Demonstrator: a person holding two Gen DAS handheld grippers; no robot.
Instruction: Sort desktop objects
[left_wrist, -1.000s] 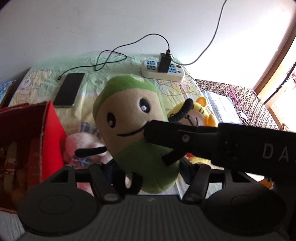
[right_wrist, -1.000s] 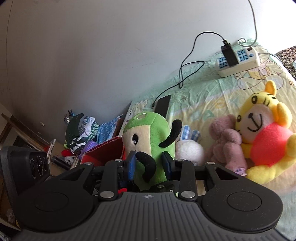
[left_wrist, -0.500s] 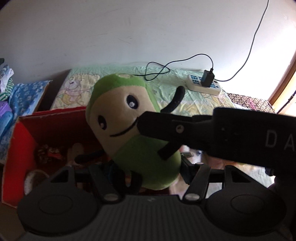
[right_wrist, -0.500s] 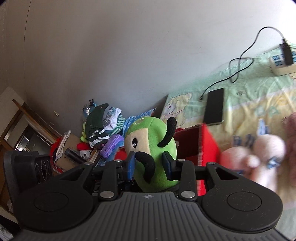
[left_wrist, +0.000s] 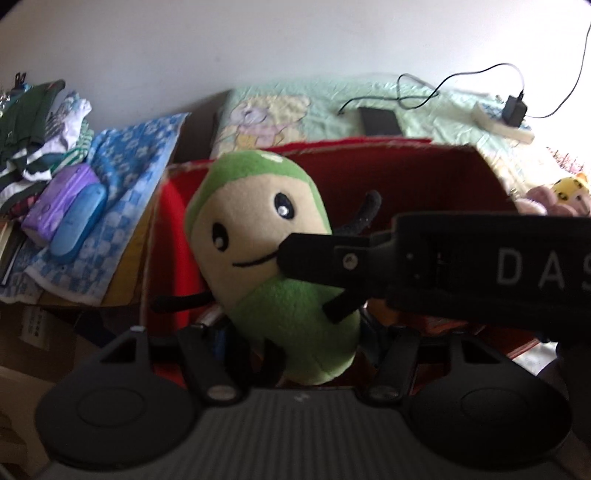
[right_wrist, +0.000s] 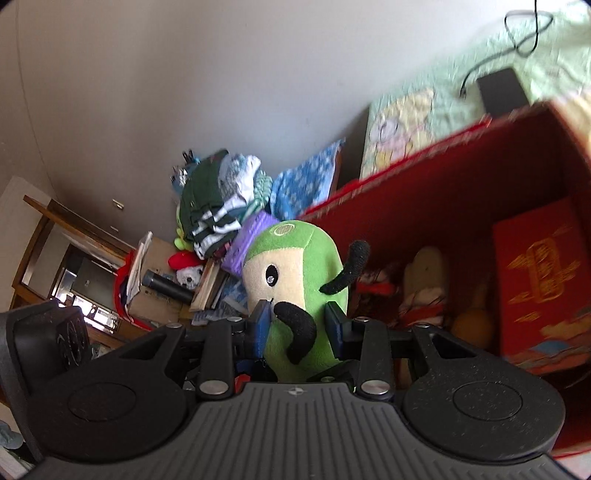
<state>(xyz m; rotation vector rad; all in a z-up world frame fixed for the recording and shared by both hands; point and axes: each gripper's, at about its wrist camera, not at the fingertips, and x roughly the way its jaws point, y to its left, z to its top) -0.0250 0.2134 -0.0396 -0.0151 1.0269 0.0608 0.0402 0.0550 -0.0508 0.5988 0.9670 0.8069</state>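
The right tool (right_wrist: 297, 328) is clenched on the green plush toy (right_wrist: 295, 288), its blue pads pressing both sides of the soft body low down, one black arm of the toy curling in front between them. The left tool (left_wrist: 295, 350) sits under the same toy; whether its fingers grip it or only flank it I cannot tell, as the toy's base hides the gap. The toy is held upright in the air just in front of the open red box (right_wrist: 461, 192), whose near left corner lies behind it.

The step in hand looks like carrying the toy to the box. Next the toy needs to go over the rim and down into free space, past the things already lying inside: a red packet with gold print (right_wrist: 543, 291), a pale plush (right_wrist: 424, 269) and a small orange ball (right_wrist: 472, 325). Then the grip should let go.

Readable writing is scarce: the letters "DAS" (left_wrist: 535, 267) on the right tool's body, cut off at the frame edge.
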